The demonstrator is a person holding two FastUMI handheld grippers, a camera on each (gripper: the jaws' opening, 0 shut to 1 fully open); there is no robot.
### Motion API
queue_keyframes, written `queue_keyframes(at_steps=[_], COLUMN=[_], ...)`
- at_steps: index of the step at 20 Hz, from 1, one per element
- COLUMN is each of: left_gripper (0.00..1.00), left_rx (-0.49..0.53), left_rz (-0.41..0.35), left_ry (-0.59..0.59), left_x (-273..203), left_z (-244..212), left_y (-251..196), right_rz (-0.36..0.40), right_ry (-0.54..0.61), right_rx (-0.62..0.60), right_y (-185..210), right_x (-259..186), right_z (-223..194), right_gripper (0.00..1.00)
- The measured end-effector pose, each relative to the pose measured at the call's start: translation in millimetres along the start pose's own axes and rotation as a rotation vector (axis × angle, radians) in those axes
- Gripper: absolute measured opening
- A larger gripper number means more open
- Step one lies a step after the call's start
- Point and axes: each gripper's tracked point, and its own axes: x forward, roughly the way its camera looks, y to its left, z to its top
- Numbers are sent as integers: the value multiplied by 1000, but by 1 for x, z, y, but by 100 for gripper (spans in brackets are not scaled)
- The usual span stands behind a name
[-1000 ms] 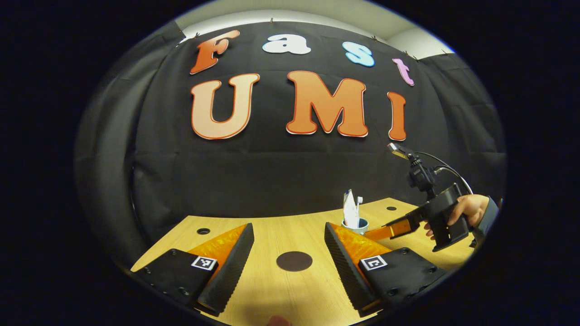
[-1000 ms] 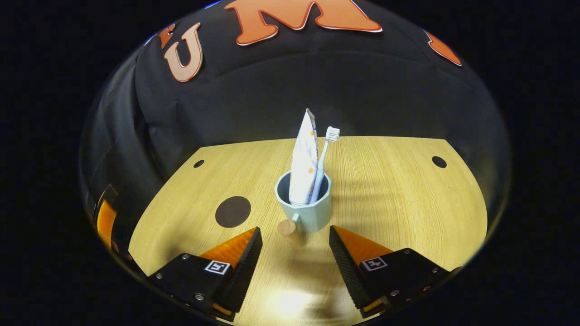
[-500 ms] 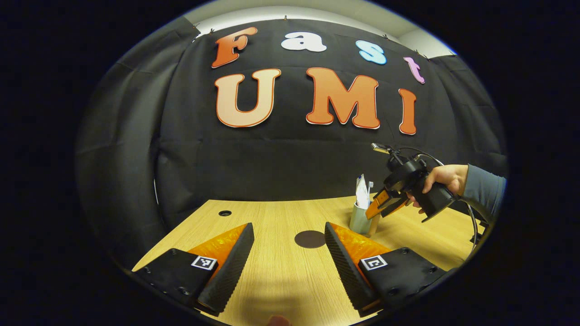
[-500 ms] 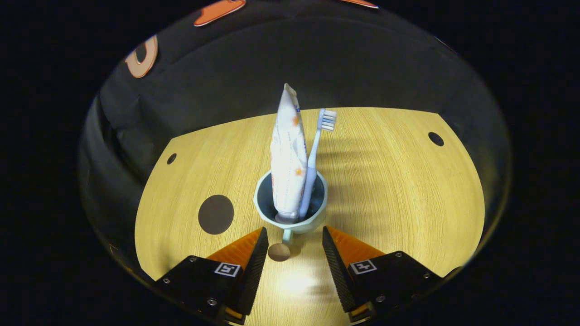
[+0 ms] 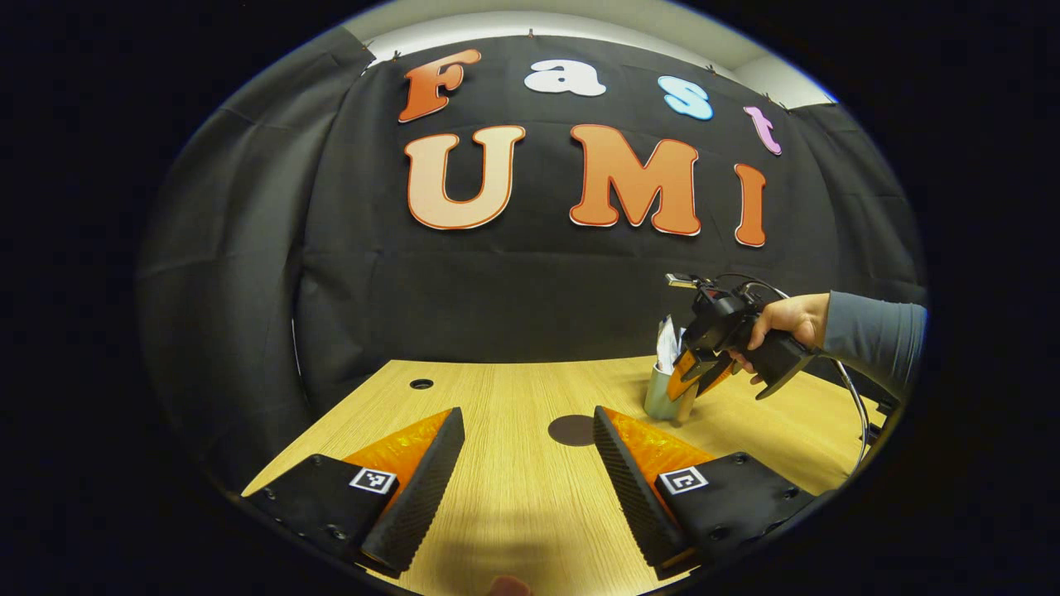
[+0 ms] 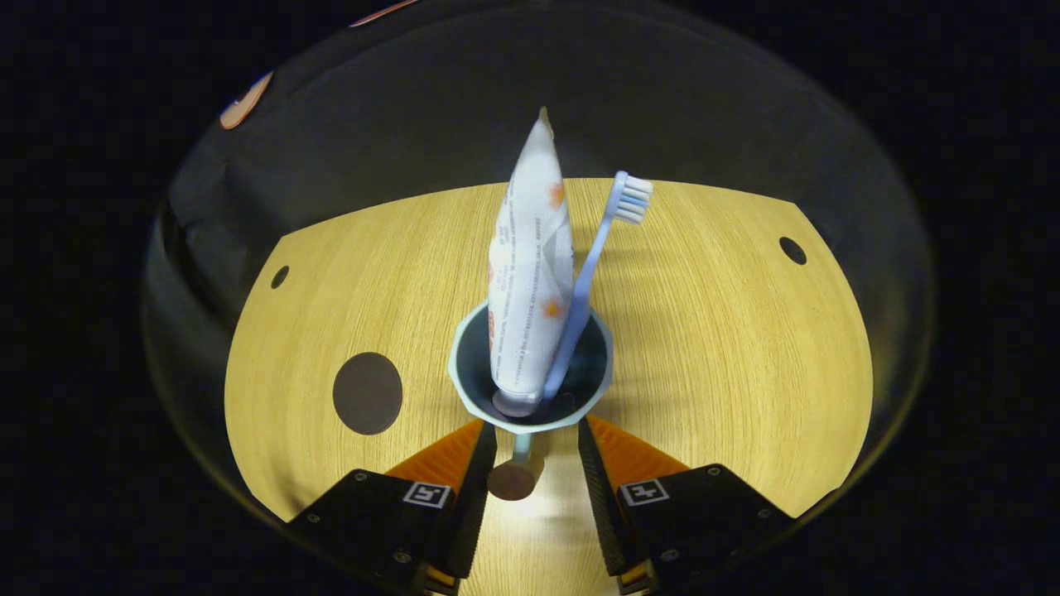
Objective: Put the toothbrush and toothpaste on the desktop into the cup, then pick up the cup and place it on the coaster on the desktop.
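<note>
**Right gripper closes in on the cup handle**

In the last second the right gripper [image 6: 537, 463] has come down and forward to the cup [image 6: 530, 377], and its fingers have narrowed. Now they stand on both sides of the handle [image 6: 517, 473], low in the middle of the right gripper view. A thin gap seems to remain on each side, so I judge that the jaws are nearly closed but do not press the handle yet. In the left gripper view the same gripper, held by a hand [image 5: 787, 319], has moved from the right edge in to the cup [image 5: 661, 397] at the middle right.

For the task this means that the first part is done and the lift of the cup is near.

The left gripper [image 5: 528, 468] hangs open over the desktop [image 5: 513, 389], with nothing between its fingers.

The count: one cup, one toothpaste [image 6: 530, 273] and one toothbrush [image 6: 596, 265], both upright inside the cup, and one dark round coaster [image 6: 367, 392], at the left of the cup and apart from it. Two grippers.
</note>
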Motion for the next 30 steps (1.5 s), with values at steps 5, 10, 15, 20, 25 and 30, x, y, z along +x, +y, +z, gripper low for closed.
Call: queue_keyframes(at_steps=[5,10,15,20,25,30], left_gripper=[99,99,99,99,99,99], left_rx=[-8,-43,-39,-28,-37,-35], left_rz=[-2,-1,27,53,60,54], left_ry=[18,30,17,1,-5,-2], left_x=[1,1,-7,-15,-26,-20], left_z=[-9,-19,-19,-20,-27,-24], left_y=[4,9,24,34,40,38], right_rz=[-23,-22,-18,-4,4,26], right_ry=[1,-4,-7,-12,-37,-61], right_rx=[-10,-29,-69,-83,-112,-137], right_y=[-3,-3,-5,-4,-4,0], right_x=[-1,-1,-1,-2,-4,-13], right_z=[1,0,1,3,9,17], right_gripper=[37,23,20,18,18,18])
